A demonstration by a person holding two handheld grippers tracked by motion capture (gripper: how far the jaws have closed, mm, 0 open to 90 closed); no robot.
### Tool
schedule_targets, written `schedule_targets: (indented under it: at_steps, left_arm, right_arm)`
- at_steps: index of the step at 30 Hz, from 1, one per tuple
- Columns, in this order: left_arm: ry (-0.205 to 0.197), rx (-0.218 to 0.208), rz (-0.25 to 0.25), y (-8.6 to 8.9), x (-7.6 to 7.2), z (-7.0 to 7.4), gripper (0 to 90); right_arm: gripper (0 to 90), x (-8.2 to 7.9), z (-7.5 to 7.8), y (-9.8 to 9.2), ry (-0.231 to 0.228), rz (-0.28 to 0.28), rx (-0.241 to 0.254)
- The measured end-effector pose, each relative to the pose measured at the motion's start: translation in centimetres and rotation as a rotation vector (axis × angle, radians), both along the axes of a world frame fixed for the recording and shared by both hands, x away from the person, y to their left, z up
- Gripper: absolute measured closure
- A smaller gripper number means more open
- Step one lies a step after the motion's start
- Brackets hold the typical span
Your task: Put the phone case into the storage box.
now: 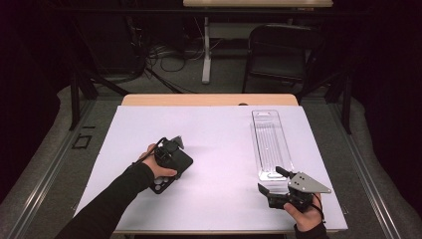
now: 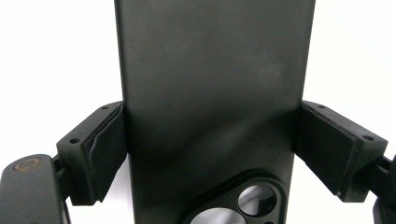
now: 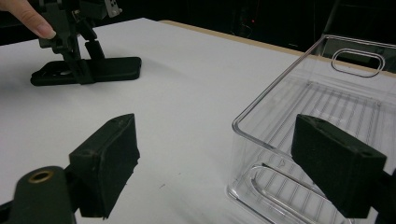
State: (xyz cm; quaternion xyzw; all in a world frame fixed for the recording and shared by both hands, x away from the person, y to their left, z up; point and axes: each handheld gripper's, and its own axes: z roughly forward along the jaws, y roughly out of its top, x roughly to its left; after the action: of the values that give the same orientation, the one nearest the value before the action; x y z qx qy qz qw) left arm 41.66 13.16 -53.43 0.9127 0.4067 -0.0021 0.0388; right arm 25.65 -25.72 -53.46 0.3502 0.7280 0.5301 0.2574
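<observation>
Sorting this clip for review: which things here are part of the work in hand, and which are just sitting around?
In the job:
- black phone case, between the left gripper's pads
- clear plastic tray, with the right gripper open at its near end

Just around:
- folding chair
- cables on the floor

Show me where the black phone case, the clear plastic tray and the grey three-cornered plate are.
Phone case [image 2: 210, 93]: left gripper view, its flat back.
Clear plastic tray [image 1: 271, 144]: high view, its ribbed floor.
Grey three-cornered plate [image 1: 307, 183]: high view, its flat top, on the right gripper.
</observation>
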Motion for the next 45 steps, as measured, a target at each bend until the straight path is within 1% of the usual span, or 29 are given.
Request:
schedule_targets:
  at_steps: [5, 6, 7, 8, 10, 12, 13, 20, 21, 24, 28, 37, 38, 40, 43, 45]
  left_arm:
    - [0.007, -0.009, -0.001, 0.1, 0.1, 0.1, 13.5]
    - [0.013, -0.008, -0.004, 0.2, 0.1, 0.1, 13.5]
    - [0.014, -0.013, -0.002, 0.2, 0.1, 0.1, 13.5]
    - [0.023, -0.022, 0.004, 0.3, 0.1, 0.2, 13.6]
    - [0.024, -0.021, 0.002, 0.4, 0.0, 0.2, 13.7]
    - [0.037, -0.027, 0.004, 0.5, 0.0, 0.3, 13.7]
    - [0.028, -0.029, 0.003, 0.5, -0.1, 0.4, 13.7]
    - [0.036, -0.046, 0.006, 1.0, -0.4, 1.0, 13.8]
    - [0.030, -0.048, 0.003, 1.0, -0.4, 1.1, 13.8]
    - [0.040, -0.057, 0.003, 1.2, -0.6, 1.4, 13.8]
    - [0.021, -0.054, -0.006, 1.3, -0.8, 1.7, 13.7]
    - [0.020, -0.060, -0.021, 1.3, -1.4, 2.4, 13.8]
    - [0.018, -0.050, -0.030, 1.3, -1.6, 2.7, 13.8]
    - [0.018, -0.049, -0.036, 1.2, -1.6, 3.0, 13.8]
    - [0.014, -0.059, -0.044, 1.0, -1.8, 3.7, 13.8]
    - [0.013, -0.068, -0.053, 0.8, -1.9, 4.2, 13.8]
  right_arm:
    - [14.4, 0.0, 0.0, 0.0, -0.002, 0.000, -0.003]
    - [14.4, 0.0, 0.0, 0.0, -0.002, 0.000, -0.003]
    - [14.4, 0.0, 0.0, 0.0, 0.000, 0.001, -0.004]
    - [14.4, 0.0, 0.0, 0.0, -0.001, 0.001, -0.005]
    - [14.4, 0.0, 0.0, 0.0, -0.001, 0.001, -0.001]
    - [14.4, 0.0, 0.0, 0.0, 0.001, 0.001, -0.003]
    - [14.4, 0.0, 0.0, 0.0, -0.002, 0.002, -0.005]
    - [14.4, 0.0, 0.0, 0.0, 0.002, 0.003, -0.006]
    - [14.4, 0.0, 0.0, 0.0, 0.002, 0.003, -0.006]
    - [14.4, -0.1, 0.0, 0.0, 0.002, 0.002, -0.006]
    - [14.4, -0.1, 0.0, 0.1, 0.002, 0.003, -0.005]
    - [14.4, -0.1, 0.1, 0.1, -0.002, 0.002, -0.005]
    - [14.4, -0.2, 0.1, 0.2, -0.003, 0.000, -0.005]
    - [14.4, -0.2, 0.1, 0.2, -0.003, 0.000, -0.005]
    - [14.4, -0.1, 0.1, 0.2, -0.005, -0.002, -0.003]
    - [14.4, -0.1, 0.0, 0.2, 0.002, -0.002, -0.006]
